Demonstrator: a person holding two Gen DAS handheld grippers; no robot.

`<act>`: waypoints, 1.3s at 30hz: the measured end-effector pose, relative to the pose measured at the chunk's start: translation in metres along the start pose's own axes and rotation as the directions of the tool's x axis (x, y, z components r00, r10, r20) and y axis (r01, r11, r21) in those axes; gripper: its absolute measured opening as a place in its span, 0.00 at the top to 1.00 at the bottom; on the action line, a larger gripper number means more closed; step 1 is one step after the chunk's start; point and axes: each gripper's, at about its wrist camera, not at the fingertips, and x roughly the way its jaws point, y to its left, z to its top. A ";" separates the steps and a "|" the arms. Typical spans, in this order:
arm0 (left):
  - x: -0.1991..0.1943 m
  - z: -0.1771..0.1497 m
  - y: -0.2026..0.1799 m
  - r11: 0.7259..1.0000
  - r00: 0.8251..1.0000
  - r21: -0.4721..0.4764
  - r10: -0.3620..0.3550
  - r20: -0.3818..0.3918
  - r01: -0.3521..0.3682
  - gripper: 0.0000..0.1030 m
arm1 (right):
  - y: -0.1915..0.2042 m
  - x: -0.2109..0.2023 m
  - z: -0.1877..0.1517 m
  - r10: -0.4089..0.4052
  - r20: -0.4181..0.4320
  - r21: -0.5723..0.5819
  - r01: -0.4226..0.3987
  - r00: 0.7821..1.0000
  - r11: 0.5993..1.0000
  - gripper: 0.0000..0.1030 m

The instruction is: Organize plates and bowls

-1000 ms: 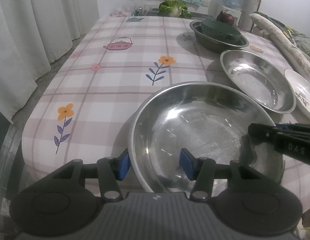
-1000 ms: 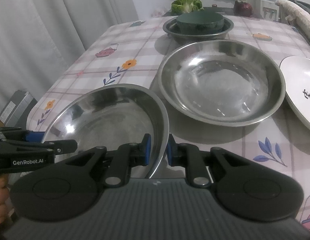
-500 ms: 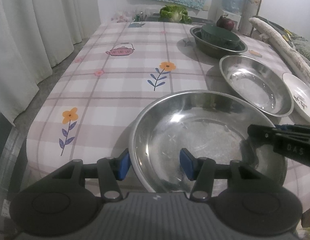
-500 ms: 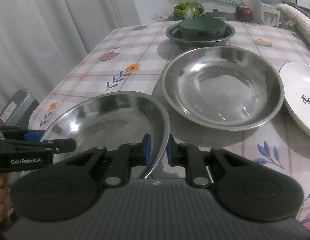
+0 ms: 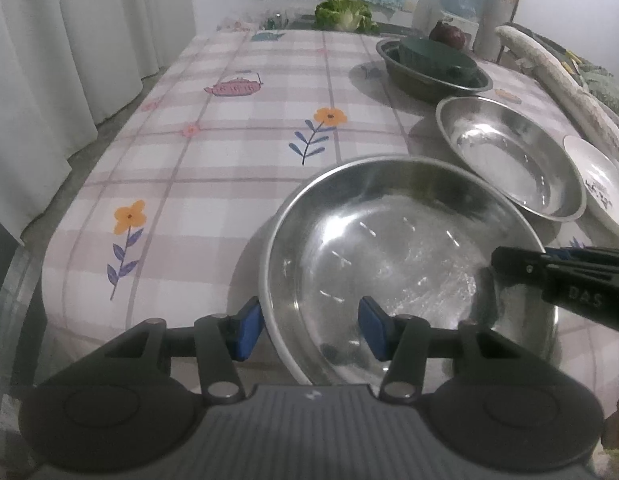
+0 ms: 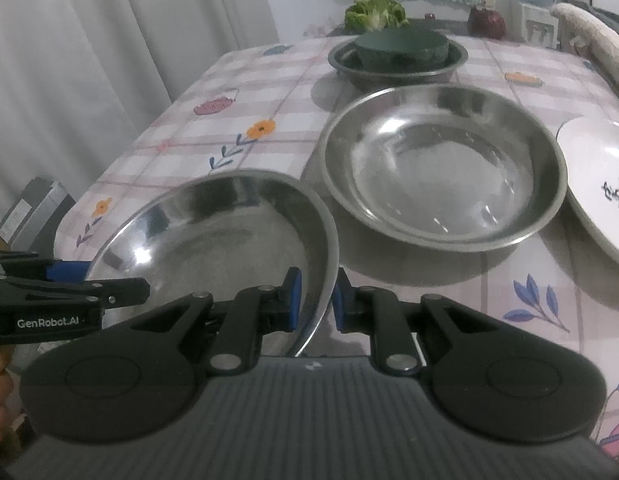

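- Table (image 5: 229, 152) under checked floral cloth, near edge toward the cameras.
- Near steel basin (image 5: 397, 256) sat at that edge, rim straddled by both grippers.
- Right gripper (image 6: 315, 300) clamped on its right rim, pads pressing the metal.
- Left gripper (image 5: 311, 326) half-spread across the left rim; inner pad clear of the wall, no grip.
- Second steel basin (image 6: 441, 168) just beyond; white plate (image 6: 601, 184) to its right.

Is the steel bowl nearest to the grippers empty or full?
Empty: the near steel bowl shows only its bare, shiny bottom in both views.
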 end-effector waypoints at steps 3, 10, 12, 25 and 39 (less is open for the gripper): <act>0.001 0.001 -0.001 1.000 1.000 0.011 0.005 0.005 -0.005 0.49 | -0.003 0.004 -0.002 0.002 -0.008 0.009 -0.002 1.000 1.000 0.84; 0.007 0.004 -0.001 1.000 1.000 0.013 -0.002 -0.012 0.002 0.49 | -0.007 0.008 0.001 0.011 -0.004 0.025 -0.011 1.000 1.000 0.84; 0.010 0.005 -0.001 1.000 1.000 0.015 -0.003 -0.017 0.004 0.49 | -0.008 0.009 0.001 0.012 -0.005 0.031 -0.012 1.000 0.999 0.84; 0.011 0.007 -0.002 1.000 1.000 0.017 0.003 -0.017 -0.002 0.49 | -0.008 0.012 0.004 0.014 0.006 0.026 -0.014 1.000 1.000 0.83; -0.001 0.005 0.000 1.000 1.000 0.013 0.012 0.008 -0.012 0.49 | -0.003 0.003 0.005 0.020 0.036 0.006 -0.020 0.999 1.000 0.83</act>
